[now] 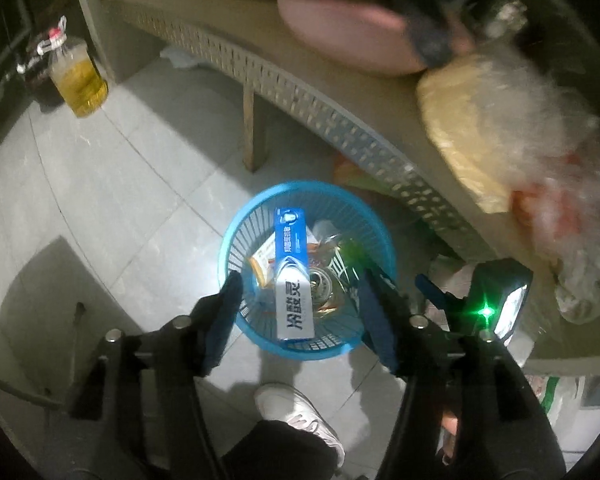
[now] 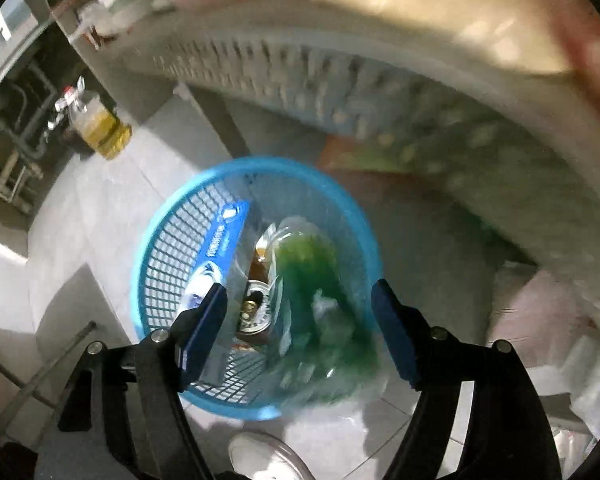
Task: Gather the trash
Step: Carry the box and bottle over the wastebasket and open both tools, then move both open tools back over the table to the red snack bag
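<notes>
A blue mesh waste basket [image 1: 236, 240] stands on the tiled floor by the table. A blue and white toothpaste box [image 1: 294, 276] leans in it, beside a can [image 1: 320, 284], wrappers and clear plastic. My left gripper [image 1: 300, 304] is open and empty above the basket. In the right wrist view my right gripper [image 2: 300, 316] is open above the same basket [image 2: 168, 240], where a blurred green plastic piece [image 2: 316, 280] lies beside the can [image 2: 256, 308] and the box [image 2: 220, 248]. The right gripper also shows in the left wrist view [image 1: 460, 300].
A beige perforated table [image 1: 284, 80] holds a pink basin [image 1: 340, 32] and a bagged yellow bundle [image 1: 480, 128]. A bottle of yellow oil [image 1: 82, 80] stands on the floor at the left. A white shoe [image 1: 296, 412] is below the basket.
</notes>
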### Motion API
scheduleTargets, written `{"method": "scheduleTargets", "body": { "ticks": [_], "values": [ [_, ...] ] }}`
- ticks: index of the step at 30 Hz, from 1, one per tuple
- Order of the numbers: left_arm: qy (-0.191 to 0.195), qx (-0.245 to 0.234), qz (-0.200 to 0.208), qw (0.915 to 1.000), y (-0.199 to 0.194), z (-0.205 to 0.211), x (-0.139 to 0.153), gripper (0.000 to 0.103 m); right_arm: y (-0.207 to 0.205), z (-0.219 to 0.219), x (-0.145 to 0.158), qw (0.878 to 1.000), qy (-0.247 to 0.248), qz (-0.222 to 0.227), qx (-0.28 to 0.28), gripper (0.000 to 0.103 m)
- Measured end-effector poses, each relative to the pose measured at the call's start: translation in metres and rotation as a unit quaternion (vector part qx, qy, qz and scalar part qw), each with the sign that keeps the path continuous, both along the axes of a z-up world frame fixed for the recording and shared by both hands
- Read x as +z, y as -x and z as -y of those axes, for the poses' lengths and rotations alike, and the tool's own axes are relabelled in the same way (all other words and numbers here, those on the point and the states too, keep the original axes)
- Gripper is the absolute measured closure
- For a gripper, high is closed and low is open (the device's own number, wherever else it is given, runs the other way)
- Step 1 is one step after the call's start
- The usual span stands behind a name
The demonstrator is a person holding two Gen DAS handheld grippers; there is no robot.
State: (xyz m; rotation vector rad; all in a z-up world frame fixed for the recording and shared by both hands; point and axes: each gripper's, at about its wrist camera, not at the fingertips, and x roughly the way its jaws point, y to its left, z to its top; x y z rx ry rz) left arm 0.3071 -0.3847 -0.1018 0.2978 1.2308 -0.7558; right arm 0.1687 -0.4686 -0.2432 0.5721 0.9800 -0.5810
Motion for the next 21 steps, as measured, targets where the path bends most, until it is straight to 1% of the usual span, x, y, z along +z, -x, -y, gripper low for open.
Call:
{"method": "scheduleTargets", "body": {
  "ticks": [2, 4, 5, 7, 9, 11, 13, 14, 16, 17, 18, 21],
  "values": [
    [0.019, -0.003, 0.013, 0.9997, 0.01, -0.014, 0.019, 0.04, 0.01, -0.003, 0.018, 1.0, 0.009, 0.011, -0.005, 0.03],
    [0.039, -0.005, 0.032, 0.9987, 0.023, -0.033, 0.042, 0.033, 0.025, -0.013, 0.035, 0.999, 0.02, 0.025, 0.002, 0.03],
    [0.046, -0.005, 0.04, 0.9981, 0.027, -0.041, 0.051, 0.031, 0.033, -0.02, 0.044, 0.999, 0.025, 0.031, 0.007, 0.03],
    [0.07, -0.002, 0.063, 0.9955, 0.043, -0.069, 0.078, 0.025, 0.051, -0.035, 0.066, 0.998, 0.031, 0.045, 0.021, 0.026],
    [0.087, 0.002, 0.083, 0.9927, 0.052, -0.094, 0.097, 0.02, 0.064, -0.049, 0.085, 0.997, 0.035, 0.057, 0.035, 0.025],
    [0.104, 0.009, 0.112, 0.9882, 0.068, -0.126, 0.119, 0.018, 0.074, -0.064, 0.107, 0.995, 0.038, 0.072, 0.054, 0.023],
    [0.115, 0.016, 0.131, 0.9846, 0.08, -0.153, 0.135, 0.014, 0.081, -0.074, 0.126, 0.993, 0.043, 0.084, 0.071, 0.023],
    [0.118, 0.021, 0.138, 0.9832, 0.084, -0.165, 0.141, 0.013, 0.083, -0.08, 0.136, 0.991, 0.045, 0.092, 0.081, 0.023],
    [0.128, 0.041, 0.154, 0.9789, 0.097, -0.202, 0.154, 0.012, 0.086, -0.088, 0.155, 0.988, 0.038, 0.11, 0.099, 0.023],
    [0.131, 0.049, 0.157, 0.9777, 0.101, -0.215, 0.156, 0.012, 0.085, -0.093, 0.166, 0.986, 0.036, 0.12, 0.109, 0.023],
    [0.134, 0.066, 0.162, 0.9755, 0.107, -0.239, 0.16, 0.012, 0.086, -0.098, 0.176, 0.984, 0.035, 0.129, 0.12, 0.023],
    [0.136, 0.111, 0.173, 0.9691, 0.119, -0.292, 0.165, 0.012, 0.082, -0.116, 0.202, 0.976, 0.035, 0.151, 0.155, 0.023]
  ]
}}
